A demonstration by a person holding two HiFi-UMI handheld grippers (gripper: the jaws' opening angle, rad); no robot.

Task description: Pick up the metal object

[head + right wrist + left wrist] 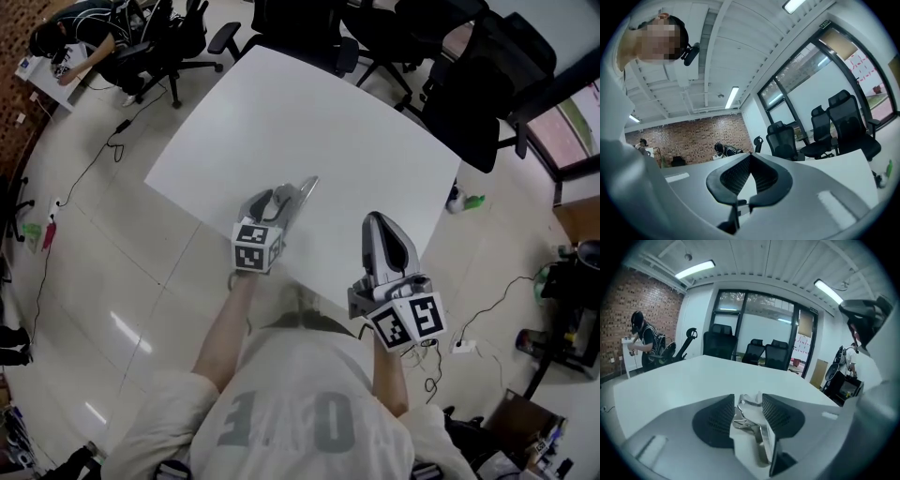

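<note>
Metal object (751,426) is found lying on the white table (281,112) between the spread jaws of the left tool (749,409), probably lined up for a pinch. Right tool (749,161) is held aside, pressed together, empty. No brand is legible; marker cubes (258,246) carry only square patterns.

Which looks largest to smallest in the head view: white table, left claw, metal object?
White table, largest.
Left claw, second, though nearness to the camera enlarges it.
Metal object, smallest; partly hidden between the claw's jaws.
</note>
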